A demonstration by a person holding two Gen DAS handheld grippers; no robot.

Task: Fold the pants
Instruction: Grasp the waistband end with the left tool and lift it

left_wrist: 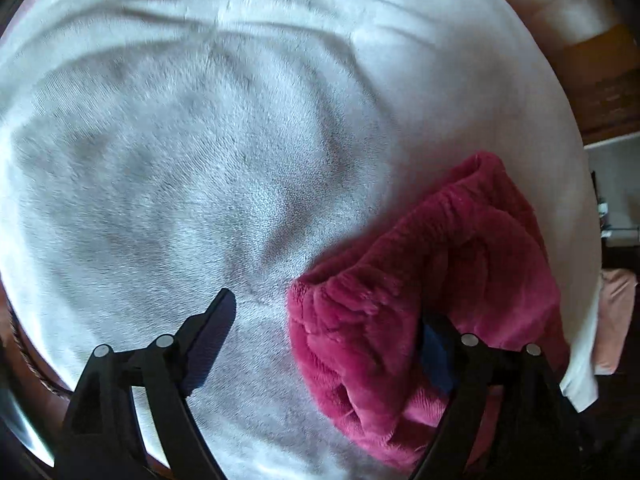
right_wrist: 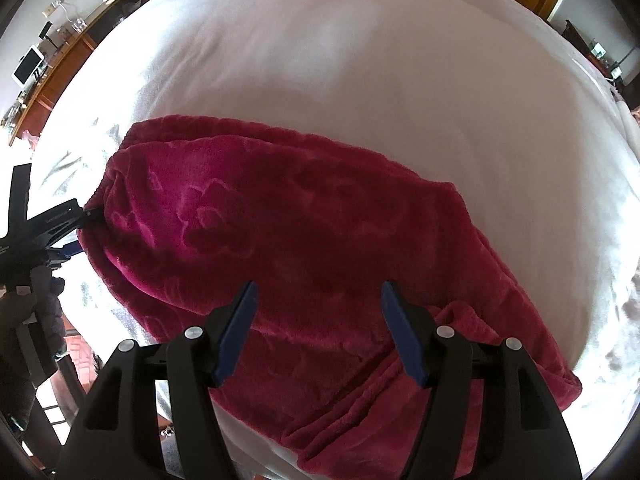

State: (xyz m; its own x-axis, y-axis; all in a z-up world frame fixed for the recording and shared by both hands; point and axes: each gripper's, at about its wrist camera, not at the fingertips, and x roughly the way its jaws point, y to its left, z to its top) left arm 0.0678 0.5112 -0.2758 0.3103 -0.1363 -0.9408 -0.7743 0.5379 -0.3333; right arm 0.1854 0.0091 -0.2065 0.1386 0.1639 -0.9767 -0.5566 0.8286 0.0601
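Observation:
The pants (right_wrist: 304,240) are magenta plush fleece with an embossed flower pattern, lying partly folded on a white bed (right_wrist: 360,60). In the left wrist view the pants (left_wrist: 420,280) bunch at the lower right. My left gripper (left_wrist: 328,312) is wide open, its right finger partly under or behind the fabric's edge, the left finger over the bare bedcover. It also shows in the right wrist view (right_wrist: 76,236) at the pants' left end. My right gripper (right_wrist: 318,292) is open and hovers over the near part of the pants, holding nothing.
The bedcover (left_wrist: 200,160) is soft grey-white with creases. A wooden desk (right_wrist: 60,56) with a small screen and clutter stands beyond the bed's far left. Wooden furniture (left_wrist: 592,72) and a pink cloth (left_wrist: 616,312) lie off the bed's right side.

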